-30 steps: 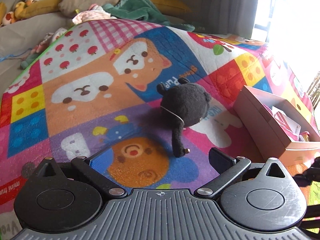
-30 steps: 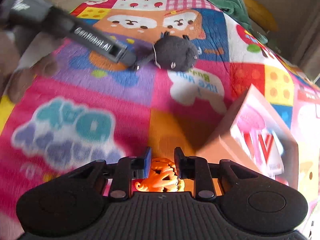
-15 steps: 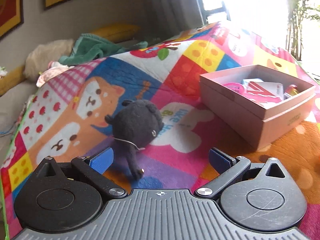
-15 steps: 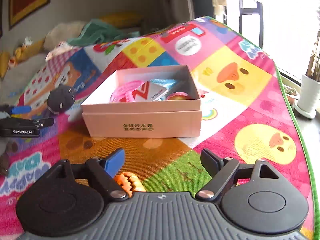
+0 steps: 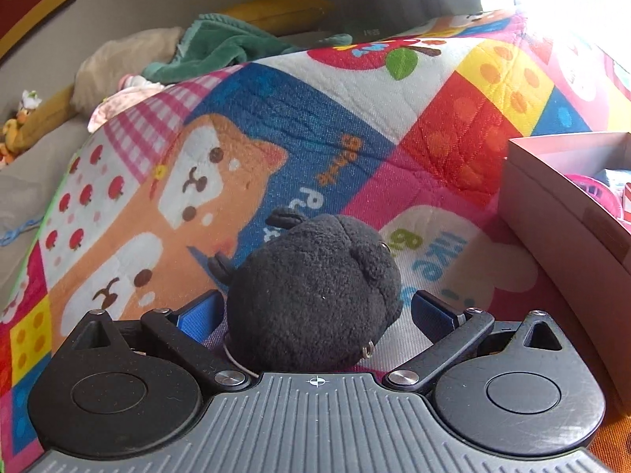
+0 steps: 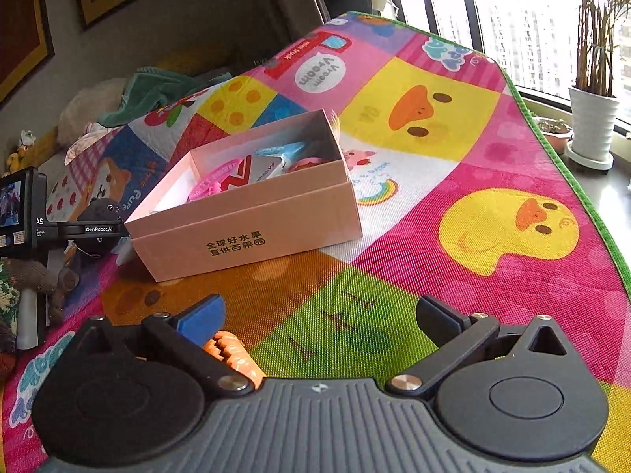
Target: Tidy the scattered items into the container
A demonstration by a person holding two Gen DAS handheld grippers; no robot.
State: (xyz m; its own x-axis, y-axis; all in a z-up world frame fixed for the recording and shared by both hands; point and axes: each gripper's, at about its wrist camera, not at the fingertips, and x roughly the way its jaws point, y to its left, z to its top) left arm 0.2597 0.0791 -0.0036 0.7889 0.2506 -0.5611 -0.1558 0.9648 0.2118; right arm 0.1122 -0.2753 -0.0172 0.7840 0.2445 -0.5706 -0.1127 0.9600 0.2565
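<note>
Item: black plush toy (image 5: 315, 295), lying on play mat (image 5: 355, 149) beside pink box (image 5: 560, 205); looking soft, light, squashy. I am straddling its round body with left gripper (image 5: 315, 311), jaws wide, not yet pinching. Right gripper (image 6: 321, 317) is opening, gripping nothing

Play mat (image 6: 493, 165): bright patchwork of pink, yellow, blue, red, orange and green squares with cartoon ducks, bears and apples; green trim on its edge.
Plush toy (image 5: 315, 295): black, fuzzy.
Box (image 6: 252, 236): pale pink card, dark printed characters on its side.
Small toy (image 6: 232, 356): orange.
Finger pads (image 6: 201, 311): blue.
Blanket (image 5: 221, 51): green.
Plant pot (image 6: 593, 122): white.
</note>
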